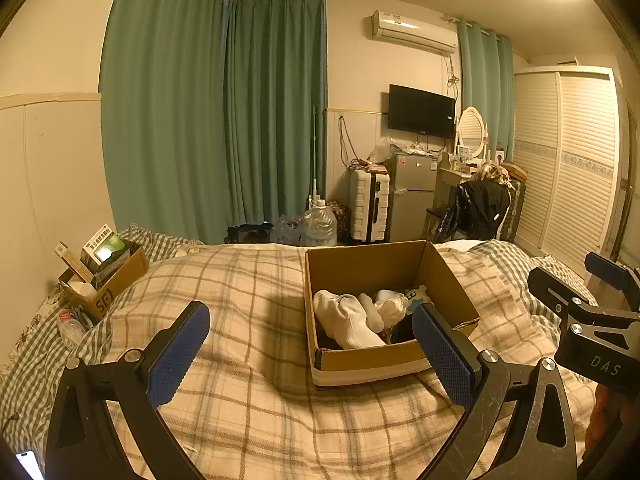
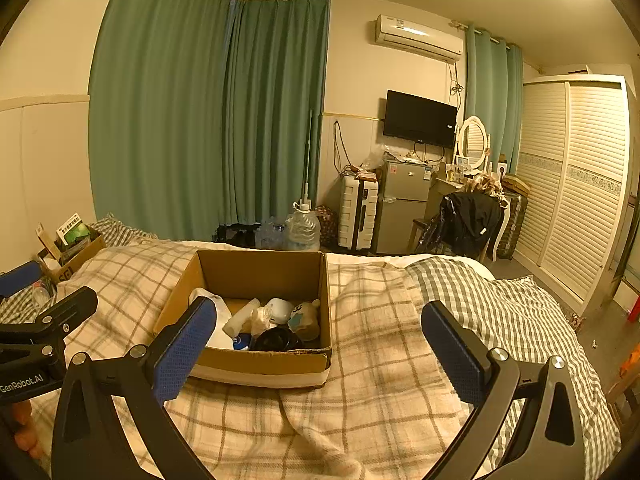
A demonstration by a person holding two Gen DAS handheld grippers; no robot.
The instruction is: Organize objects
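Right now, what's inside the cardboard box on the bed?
The cardboard box holds white socks, a white bottle, a black bowl and a small stuffed toy. Anything beneath them is covered.

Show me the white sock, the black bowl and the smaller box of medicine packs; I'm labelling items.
white sock point(image 1: 348, 320): left wrist view, middle of its ribbed body.
black bowl point(image 2: 276, 339): right wrist view, on its rim.
smaller box point(image 1: 120, 282): left wrist view, its front wall.
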